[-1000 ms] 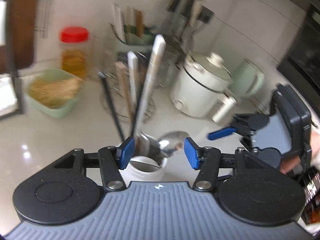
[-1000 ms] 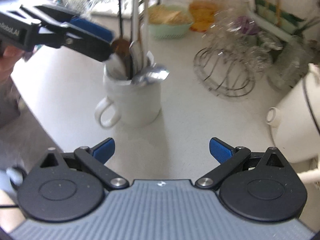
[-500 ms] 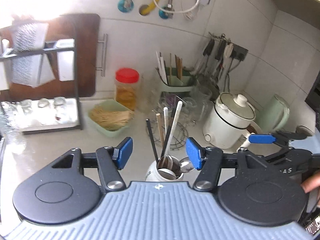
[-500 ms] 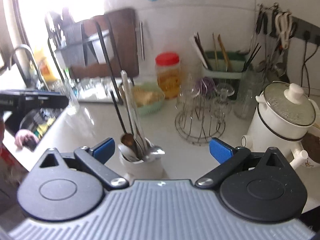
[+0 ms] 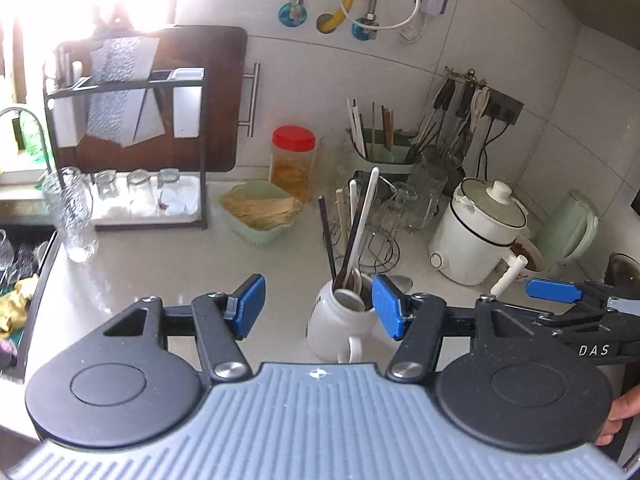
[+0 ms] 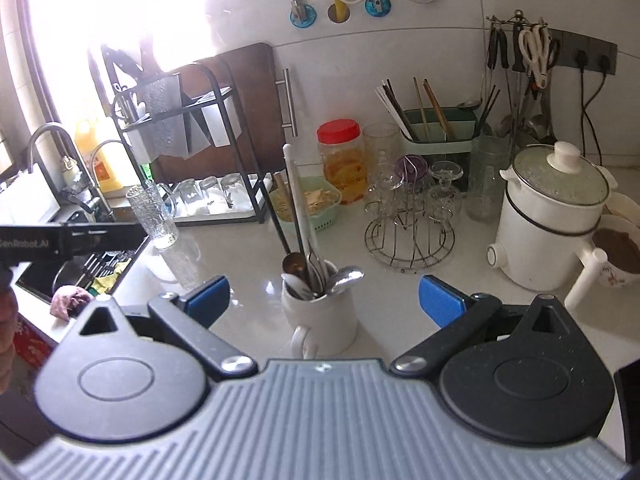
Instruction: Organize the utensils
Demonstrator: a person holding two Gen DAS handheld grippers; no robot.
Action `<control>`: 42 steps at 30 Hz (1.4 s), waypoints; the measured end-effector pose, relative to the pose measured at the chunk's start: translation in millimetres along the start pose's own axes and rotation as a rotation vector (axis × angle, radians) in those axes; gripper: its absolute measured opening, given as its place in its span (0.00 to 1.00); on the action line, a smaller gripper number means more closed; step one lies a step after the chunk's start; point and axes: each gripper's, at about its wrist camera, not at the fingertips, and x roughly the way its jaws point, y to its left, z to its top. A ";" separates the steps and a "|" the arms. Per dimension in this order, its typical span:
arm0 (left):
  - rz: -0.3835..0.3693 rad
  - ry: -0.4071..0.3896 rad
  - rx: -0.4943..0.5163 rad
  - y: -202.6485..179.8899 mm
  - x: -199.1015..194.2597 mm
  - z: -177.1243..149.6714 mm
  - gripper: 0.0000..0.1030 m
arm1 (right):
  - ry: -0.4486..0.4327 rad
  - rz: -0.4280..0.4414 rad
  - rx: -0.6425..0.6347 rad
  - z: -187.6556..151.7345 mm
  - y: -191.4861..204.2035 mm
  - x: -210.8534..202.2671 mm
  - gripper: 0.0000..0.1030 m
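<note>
My left jaws [image 5: 318, 312] are wide apart and hold nothing. My right jaws [image 6: 324, 304] are wide apart too, and empty. I hold both up above the worktop [image 6: 400, 292], so nothing gets bumped.

Just past my jaws, at about 12 o'clock in both views, stands the white mug [image 6: 320, 316]. Its handle points back at me. The spoons and sticks [image 6: 304, 240] stand in it all together. The long handles poke up and lean on each other, because the mug's wall keeps them from falling. A shiny spoon [image 6: 346, 278] tips over the rim at 3 o'clock, bowl end up.

So the things I tidy are in one mug now. I see none lying loose on the worktop. That may mean the job is done, or that they wait there to be sorted somewhere else. I cannot tell which.

Farther back at 1 o'clock is a wire rack [image 6: 408, 240] with glasses drying upside down. At 2 o'clock sits a white pot [image 6: 548, 232]. By the wall, a green holder [image 6: 436, 136] keeps chopsticks upright.
</note>
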 end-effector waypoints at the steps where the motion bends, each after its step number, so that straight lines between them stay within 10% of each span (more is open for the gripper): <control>1: 0.007 0.001 0.001 -1.0 -2.8 -4.1 0.63 | -0.004 -0.001 -0.001 -2.8 2.5 -2.7 1.00; 25: 0.065 0.039 -0.024 5.2 -33.6 -59.3 0.65 | -0.012 -0.028 -0.010 -48.4 25.6 -23.5 1.00; 42: 0.095 0.026 -0.019 5.0 -36.4 -56.0 0.98 | -0.022 -0.047 0.006 -51.7 22.4 -21.8 1.00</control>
